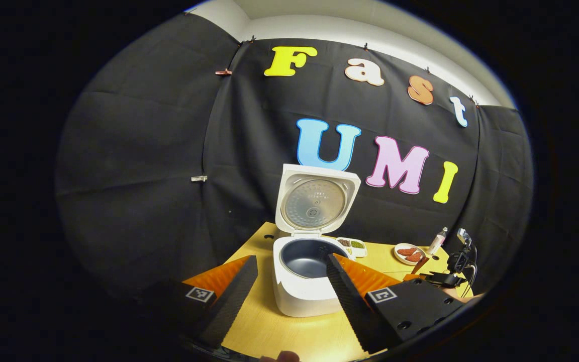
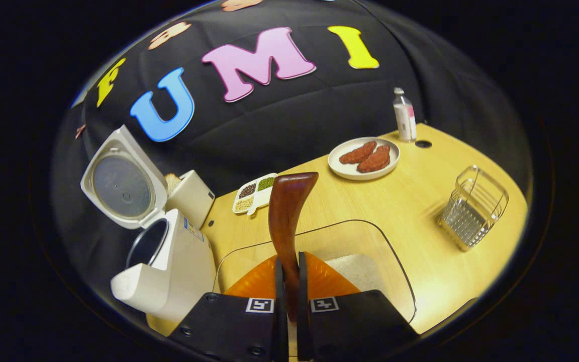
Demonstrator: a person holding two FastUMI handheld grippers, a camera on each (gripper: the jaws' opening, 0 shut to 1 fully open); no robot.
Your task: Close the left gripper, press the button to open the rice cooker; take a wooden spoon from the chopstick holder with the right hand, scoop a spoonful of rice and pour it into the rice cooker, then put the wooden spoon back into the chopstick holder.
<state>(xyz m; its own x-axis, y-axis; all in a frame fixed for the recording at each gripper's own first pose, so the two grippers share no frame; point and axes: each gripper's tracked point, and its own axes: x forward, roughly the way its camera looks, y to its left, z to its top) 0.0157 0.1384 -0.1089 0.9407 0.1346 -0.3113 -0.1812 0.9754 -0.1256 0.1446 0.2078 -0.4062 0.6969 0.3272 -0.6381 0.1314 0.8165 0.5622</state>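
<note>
Both fingers of the right gripper (image 2: 289,281) clamp the wooden spoon (image 2: 285,221), handle upright, above the rice tub (image 2: 370,271) just right of the open rice cooker (image 2: 169,266), while the left gripper (image 1: 289,281) hangs apart.

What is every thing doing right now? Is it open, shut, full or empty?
Rice cooker: lid up, inner pot looks empty.
Wooden spoon: held upright above the clear rice container.
Right hand-held gripper: shut on the wooden spoon.
Left hand-held gripper: open, holding nothing.
Chopstick holder: upright, looks empty.
Plate: holds two brown food pieces.
</note>
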